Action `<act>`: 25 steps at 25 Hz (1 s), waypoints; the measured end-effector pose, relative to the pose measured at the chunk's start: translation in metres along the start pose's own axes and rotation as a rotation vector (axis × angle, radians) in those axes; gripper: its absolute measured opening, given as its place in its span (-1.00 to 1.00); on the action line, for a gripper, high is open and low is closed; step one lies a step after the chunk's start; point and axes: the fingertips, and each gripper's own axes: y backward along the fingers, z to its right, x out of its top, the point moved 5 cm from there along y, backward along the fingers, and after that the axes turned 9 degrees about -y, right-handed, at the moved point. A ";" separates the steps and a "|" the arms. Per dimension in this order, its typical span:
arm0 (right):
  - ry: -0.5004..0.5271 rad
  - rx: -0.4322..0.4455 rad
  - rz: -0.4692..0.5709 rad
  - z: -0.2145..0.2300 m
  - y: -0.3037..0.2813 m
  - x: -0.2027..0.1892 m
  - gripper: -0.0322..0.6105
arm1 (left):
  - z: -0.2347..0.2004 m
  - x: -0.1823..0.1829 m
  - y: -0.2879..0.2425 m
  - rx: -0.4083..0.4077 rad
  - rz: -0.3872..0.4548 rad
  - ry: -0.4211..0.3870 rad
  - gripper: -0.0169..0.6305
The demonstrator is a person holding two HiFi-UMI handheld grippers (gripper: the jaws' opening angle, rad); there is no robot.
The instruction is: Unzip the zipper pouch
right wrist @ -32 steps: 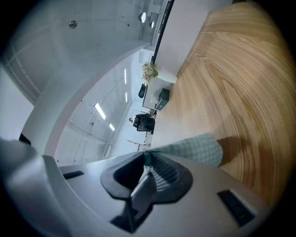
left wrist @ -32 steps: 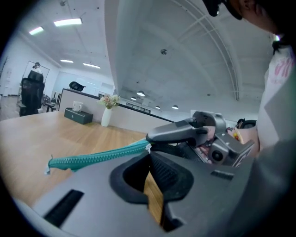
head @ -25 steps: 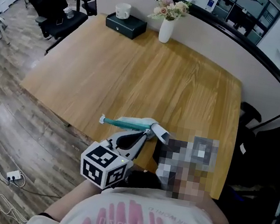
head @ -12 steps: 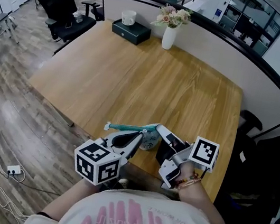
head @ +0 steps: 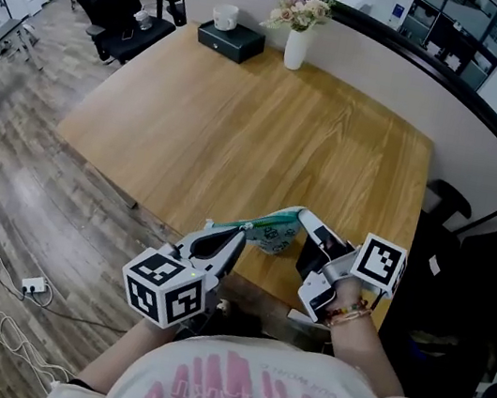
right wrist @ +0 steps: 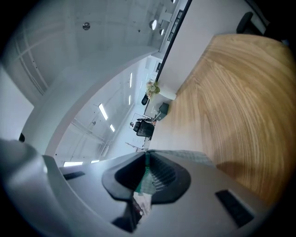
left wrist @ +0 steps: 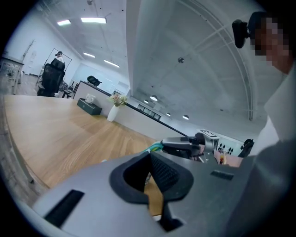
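- The pouch (head: 273, 232) hangs over the near edge of the surface (head: 246, 107), at about 6 o'clock in the head view, held clear of the wood.
- A second ago it showed as a thin teal strip further toward 9 o'clock. Both hands have since carried it toward 3 o'clock, and it now sags, showing its pale side.
- The left gripper (head: 239, 232), at the pouch's 8 o'clock, has its fingers pinched tight on the teal edge.
- The right gripper (head: 306, 221), at its 2 o'clock, has its fingers narrow, clamping teal-and-white fabric.
- Both ends look secured, so the pull can likely begin. I cannot tell which fingers have the zip tab, or whether the zip has opened.
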 end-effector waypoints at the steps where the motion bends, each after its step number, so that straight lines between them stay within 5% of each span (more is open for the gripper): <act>1: 0.005 0.000 0.005 0.001 0.004 0.002 -0.81 | 0.004 -0.001 0.000 -0.001 -0.002 -0.002 -0.94; 21: 0.084 0.005 0.127 0.000 0.054 0.053 -0.81 | 0.017 0.001 0.000 0.027 -0.002 -0.026 -0.94; 25: 0.102 0.033 0.107 -0.004 0.050 0.046 -0.81 | 0.003 -0.005 -0.004 0.099 -0.030 -0.077 -0.92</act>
